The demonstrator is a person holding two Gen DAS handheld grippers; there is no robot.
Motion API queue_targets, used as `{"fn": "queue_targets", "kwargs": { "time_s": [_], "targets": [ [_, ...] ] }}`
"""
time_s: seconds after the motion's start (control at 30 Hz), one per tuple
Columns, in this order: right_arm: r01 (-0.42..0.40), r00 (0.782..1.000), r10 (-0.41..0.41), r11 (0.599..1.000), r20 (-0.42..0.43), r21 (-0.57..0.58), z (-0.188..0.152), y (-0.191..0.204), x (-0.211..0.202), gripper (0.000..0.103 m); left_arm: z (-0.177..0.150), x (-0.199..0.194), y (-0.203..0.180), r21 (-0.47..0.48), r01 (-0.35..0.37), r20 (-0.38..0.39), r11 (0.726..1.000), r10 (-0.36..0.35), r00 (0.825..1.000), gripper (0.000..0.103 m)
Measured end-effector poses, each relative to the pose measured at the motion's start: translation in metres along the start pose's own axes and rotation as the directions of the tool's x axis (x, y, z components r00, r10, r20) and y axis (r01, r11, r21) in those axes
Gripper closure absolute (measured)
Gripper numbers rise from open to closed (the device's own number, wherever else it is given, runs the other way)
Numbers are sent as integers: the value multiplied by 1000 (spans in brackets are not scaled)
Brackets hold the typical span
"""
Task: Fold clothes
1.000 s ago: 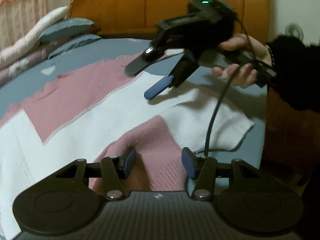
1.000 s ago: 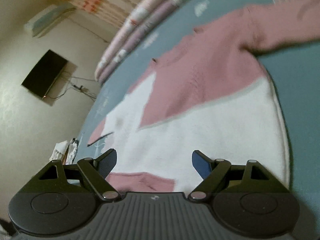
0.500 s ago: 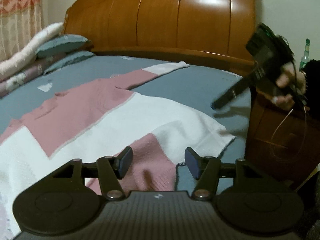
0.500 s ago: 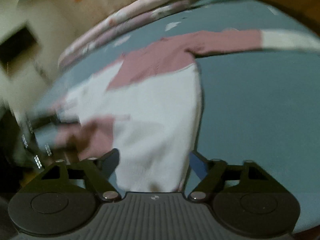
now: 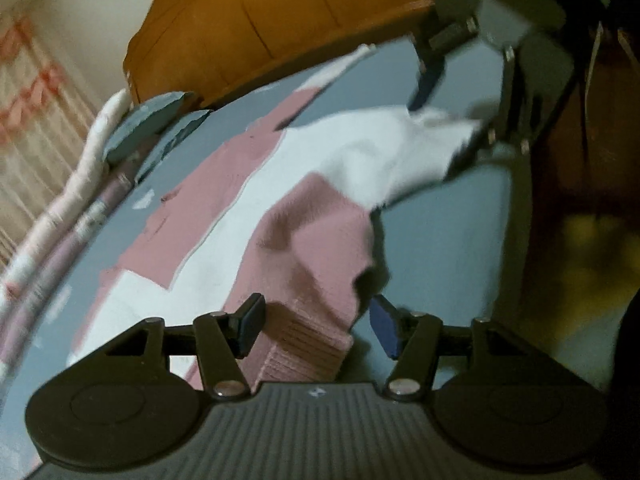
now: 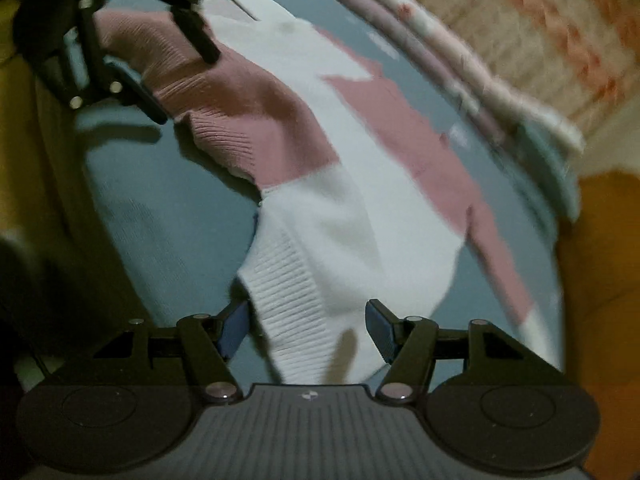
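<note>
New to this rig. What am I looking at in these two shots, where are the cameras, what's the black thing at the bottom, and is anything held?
There is no robot here: a person holds a handheld two-finger gripper in each hand, and each one carries a fisheye camera looking forward along its fingers. The black shape at the bottom of each picture is that camera's own gripper.

The left wrist view shows the left gripper with the pink ribbed hem corner of a pink and white sweater between its fingers. The other tool at top right is the right gripper, at the white hem corner.

The right wrist view shows the right gripper's own fingers around that white ribbed corner; they are closing and do not visibly press it yet. The left gripper appears at top left.

The sweater lies on a bed with a grey-blue sheet and a wooden headboard.
</note>
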State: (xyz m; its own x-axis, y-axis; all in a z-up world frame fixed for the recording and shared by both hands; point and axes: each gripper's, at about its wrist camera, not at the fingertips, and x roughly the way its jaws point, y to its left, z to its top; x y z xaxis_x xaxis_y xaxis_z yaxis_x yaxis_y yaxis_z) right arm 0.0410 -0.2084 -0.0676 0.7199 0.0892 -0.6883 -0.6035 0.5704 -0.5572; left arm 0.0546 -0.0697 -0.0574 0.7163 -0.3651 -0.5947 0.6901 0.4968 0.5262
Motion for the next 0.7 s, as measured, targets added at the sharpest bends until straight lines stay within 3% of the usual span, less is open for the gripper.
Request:
{"fn": "queue_targets", "kwargs": {
  "time_s": [0.2, 0.33, 0.4, 0.6, 0.63, 0.67, 0.7],
  "targets": [
    [135, 990, -139, 982, -21, -129, -2, 11, 3, 35, 16, 26, -11, 121, -45, 36, 992, 41, 999, 43],
    [240, 967, -253, 944, -28, -229, -7, 20, 13, 35, 27, 40, -21, 204, -112, 78, 973, 98, 992, 42],
    [256, 963, -270, 933, -22, -252, -9, 22, 15, 36, 28, 42, -24, 240, -150, 96, 959, 130, 987, 42],
    [280, 960, -275, 928, 54, -247, -7, 26, 16, 55, 21, 40, -33, 320, -229, 138, 919, 194, 971, 42],
    [280, 960, -274, 927, 59, -250, -5, 26, 17, 66, 22, 40, -34, 318, -229, 140, 920, 193, 971, 50],
    [274, 962, -266, 928, 67, -251, -4, 26, 17, 73, 24, 41, -34, 314, -226, 141, 922, 190, 972, 68],
    [268, 963, -258, 930, 74, -251, -3, 26, 17, 89, 25, 41, -35, 311, -223, 141, 924, 187, 972, 88]
  ]
}}
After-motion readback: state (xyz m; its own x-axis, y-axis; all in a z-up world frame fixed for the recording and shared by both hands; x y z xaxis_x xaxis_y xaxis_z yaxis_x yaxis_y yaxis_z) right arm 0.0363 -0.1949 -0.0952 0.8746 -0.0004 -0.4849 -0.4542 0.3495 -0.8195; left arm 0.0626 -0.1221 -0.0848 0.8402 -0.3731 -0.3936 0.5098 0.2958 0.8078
